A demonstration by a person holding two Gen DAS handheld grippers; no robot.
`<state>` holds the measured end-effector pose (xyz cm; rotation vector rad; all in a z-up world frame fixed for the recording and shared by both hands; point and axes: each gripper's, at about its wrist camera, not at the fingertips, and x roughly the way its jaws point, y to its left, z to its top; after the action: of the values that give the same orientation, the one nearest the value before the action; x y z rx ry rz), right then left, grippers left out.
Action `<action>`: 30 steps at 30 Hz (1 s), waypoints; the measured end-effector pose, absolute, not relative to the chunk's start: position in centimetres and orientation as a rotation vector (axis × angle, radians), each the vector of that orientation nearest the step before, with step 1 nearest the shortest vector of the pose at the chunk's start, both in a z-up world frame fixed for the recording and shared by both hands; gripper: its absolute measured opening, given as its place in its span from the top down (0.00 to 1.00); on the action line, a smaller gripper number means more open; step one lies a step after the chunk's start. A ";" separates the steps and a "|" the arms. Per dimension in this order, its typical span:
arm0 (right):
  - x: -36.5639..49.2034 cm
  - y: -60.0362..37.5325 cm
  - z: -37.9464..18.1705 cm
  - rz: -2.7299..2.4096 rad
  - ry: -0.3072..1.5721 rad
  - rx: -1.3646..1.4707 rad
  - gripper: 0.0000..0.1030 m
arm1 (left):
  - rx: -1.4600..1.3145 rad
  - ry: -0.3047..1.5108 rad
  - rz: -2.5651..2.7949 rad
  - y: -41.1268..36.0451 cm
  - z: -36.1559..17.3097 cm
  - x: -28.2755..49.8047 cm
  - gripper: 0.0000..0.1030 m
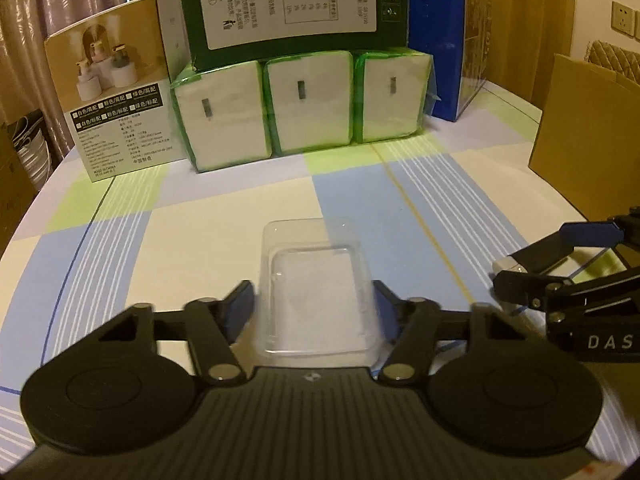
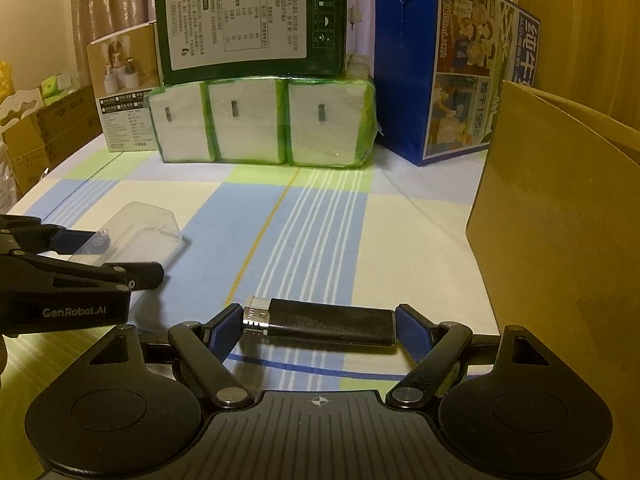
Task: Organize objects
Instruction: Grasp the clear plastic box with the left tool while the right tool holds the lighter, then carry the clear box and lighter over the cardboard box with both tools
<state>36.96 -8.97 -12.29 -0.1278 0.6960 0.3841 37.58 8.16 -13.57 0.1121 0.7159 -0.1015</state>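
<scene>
On the checked tablecloth (image 2: 320,220), left tongs (image 1: 314,306) clasp a clear plastic case (image 1: 316,280); right tongs (image 2: 320,326) grip a black lighter (image 2: 320,322).

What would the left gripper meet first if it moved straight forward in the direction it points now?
The left gripper, shut on the clear plastic tray, has open tablecloth ahead. The first obstacle looks like the green-wrapped tissue packs, probably the middle one, though depth is unclear.

Clear glossy plastic tray (image 1: 316,292); matt black lighter (image 2: 320,320), seemingly metal-capped.
</scene>
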 end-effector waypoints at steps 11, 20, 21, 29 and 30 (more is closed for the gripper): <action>35.9 -9.3 -10.4 0.394 0.682 -0.100 0.23 | 0.055 0.729 -0.047 8.4 -11.6 35.6 0.51; 29.8 -10.6 -6.0 0.437 0.646 -0.096 0.23 | -0.043 0.712 -0.012 7.9 -7.3 30.9 0.51; 28.7 -10.8 -5.6 0.442 0.642 -0.102 0.23 | -0.050 0.707 -0.009 7.5 -6.8 30.1 0.51; 19.1 -14.8 -1.3 0.450 0.641 -0.072 0.23 | -0.093 0.712 0.007 4.2 -2.2 20.7 0.51; 18.0 -15.4 -0.7 0.448 0.642 -0.067 0.23 | -0.090 0.711 0.003 3.6 -1.7 19.4 0.51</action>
<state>17.95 -15.39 -0.71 -0.0667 0.6416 0.4484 19.44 3.59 -1.74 -0.0898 0.7112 0.0034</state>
